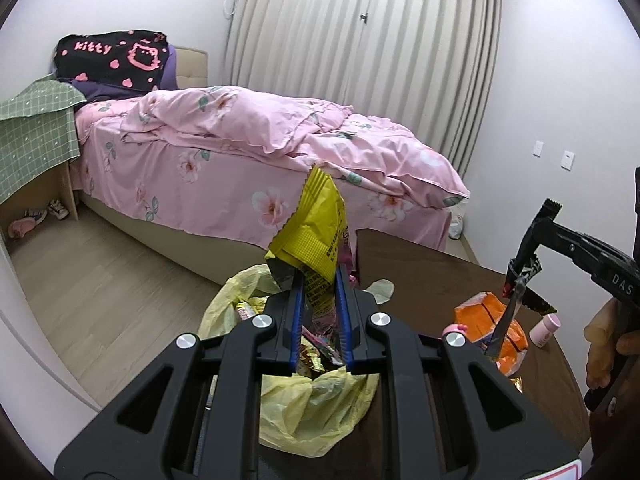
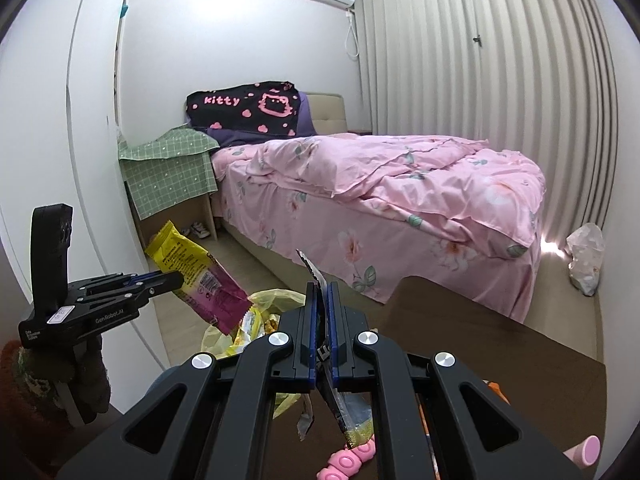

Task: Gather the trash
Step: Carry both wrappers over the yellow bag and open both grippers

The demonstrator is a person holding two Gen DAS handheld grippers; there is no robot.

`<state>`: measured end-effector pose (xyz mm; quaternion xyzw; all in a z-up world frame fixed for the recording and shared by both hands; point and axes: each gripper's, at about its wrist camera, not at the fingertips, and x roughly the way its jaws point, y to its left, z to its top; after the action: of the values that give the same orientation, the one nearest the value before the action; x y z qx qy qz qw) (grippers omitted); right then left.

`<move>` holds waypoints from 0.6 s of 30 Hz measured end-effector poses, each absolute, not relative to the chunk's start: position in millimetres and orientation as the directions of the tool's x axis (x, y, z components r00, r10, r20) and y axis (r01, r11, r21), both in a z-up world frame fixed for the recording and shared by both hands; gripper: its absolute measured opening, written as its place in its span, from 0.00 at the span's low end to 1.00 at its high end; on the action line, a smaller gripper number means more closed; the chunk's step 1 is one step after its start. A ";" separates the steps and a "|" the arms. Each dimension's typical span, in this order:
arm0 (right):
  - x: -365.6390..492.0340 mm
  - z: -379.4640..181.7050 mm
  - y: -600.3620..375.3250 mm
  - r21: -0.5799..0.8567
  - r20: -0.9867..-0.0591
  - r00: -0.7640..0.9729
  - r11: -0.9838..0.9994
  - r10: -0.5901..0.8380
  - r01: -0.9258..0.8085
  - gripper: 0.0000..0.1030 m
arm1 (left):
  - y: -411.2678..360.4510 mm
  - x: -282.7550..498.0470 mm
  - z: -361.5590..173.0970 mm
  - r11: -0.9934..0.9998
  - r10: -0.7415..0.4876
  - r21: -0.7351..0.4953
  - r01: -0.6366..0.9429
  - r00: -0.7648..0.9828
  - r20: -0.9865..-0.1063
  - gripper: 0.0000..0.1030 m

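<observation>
My left gripper point(image 1: 319, 276) is shut on a yellow and pink snack wrapper point(image 1: 316, 228), which stands up from the jaws above a pale yellow trash bag point(image 1: 304, 408) holding several wrappers. The right wrist view shows that gripper point(image 2: 176, 278) at the left with the wrapper point(image 2: 192, 268) over the bag point(image 2: 276, 300). My right gripper point(image 2: 320, 292) is shut on a black and silver wrapper point(image 2: 316, 276) whose tail hangs below the jaws. Seen from the left wrist, the right gripper point(image 1: 528, 232) hangs over the table with that wrapper point(image 1: 516, 292).
A dark brown table point(image 1: 424, 268) carries an orange packet point(image 1: 492, 316), a small pink bottle point(image 1: 545, 330) and a pink bubble toy point(image 2: 348, 460). Behind stands a bed with a pink floral duvet point(image 1: 256, 128). A white bag point(image 2: 585, 256) lies by the curtain.
</observation>
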<state>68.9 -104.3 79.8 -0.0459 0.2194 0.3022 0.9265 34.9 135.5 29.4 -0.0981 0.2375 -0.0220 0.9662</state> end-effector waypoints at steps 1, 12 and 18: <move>71.5 77.9 -103.3 0.050 -0.437 0.717 0.810 0.544 -0.584 0.06 | 137.9 34.9 28.3 0.979 -0.084 -0.203 -0.011 0.886 -0.456 0.14; 107.2 52.1 -82.2 0.107 -0.469 0.660 0.779 0.587 -0.617 0.06 | 143.9 48.9 -2.2 0.977 -0.062 -0.209 -0.050 0.865 -0.498 0.14; 146.2 36.2 -62.4 0.146 -0.482 0.623 0.758 0.616 -0.636 0.06 | 144.9 84.2 -46.3 0.966 -0.112 -0.255 -0.042 0.821 -0.559 0.14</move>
<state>146.2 -62.4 36.2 -0.0192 0.2599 0.3475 0.9007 84.2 144.9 -46.3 -0.1291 0.2982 -0.0186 0.9455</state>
